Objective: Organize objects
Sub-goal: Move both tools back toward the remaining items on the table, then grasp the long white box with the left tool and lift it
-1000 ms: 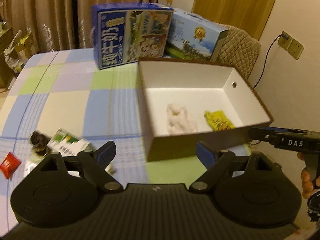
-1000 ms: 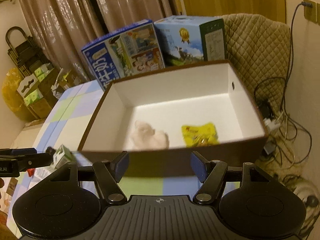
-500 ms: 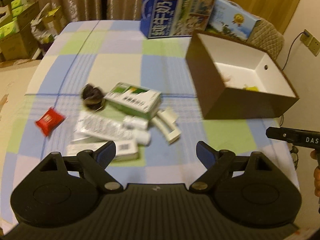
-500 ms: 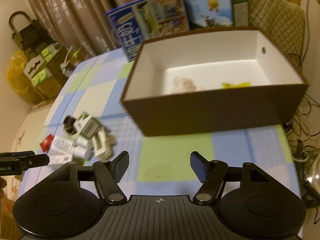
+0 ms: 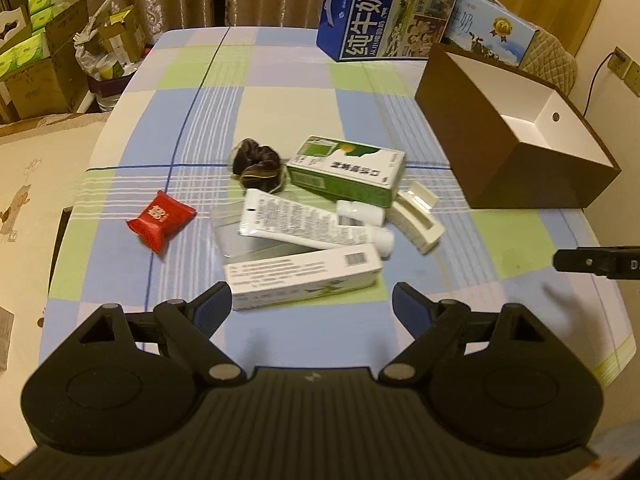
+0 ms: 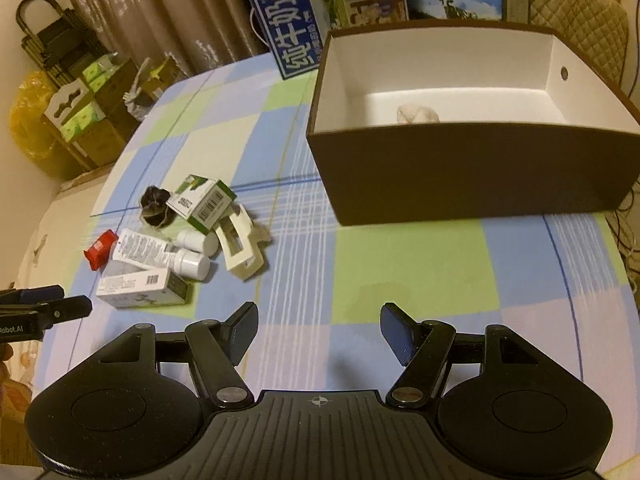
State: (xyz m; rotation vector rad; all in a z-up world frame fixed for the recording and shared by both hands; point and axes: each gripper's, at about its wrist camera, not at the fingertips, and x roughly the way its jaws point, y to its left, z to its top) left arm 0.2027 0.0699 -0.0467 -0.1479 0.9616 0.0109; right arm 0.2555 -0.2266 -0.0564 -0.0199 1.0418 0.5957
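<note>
Clutter pile sits mid-table on the checked cloth: long white carton point(image 5: 304, 278) nearest my left claw point(image 5: 312, 304), white tube point(image 5: 296, 226) lying on top behind it, green-white box point(image 5: 346, 170) further back, dark scrunchie point(image 5: 256, 164) beside that box, cream clip point(image 5: 416, 216) on the right edge of the pile, red packet point(image 5: 160, 220) apart to the left. Brown box point(image 6: 472, 168), white inside, stands right of the pile; a pale lump point(image 6: 418, 114) shows over its near wall. Left claw wide open, empty. Right claw point(image 6: 318, 334) wide open, empty, over bare table point(image 6: 400, 272). Two milk cartons point(image 5: 384, 12) behind the box.
</note>
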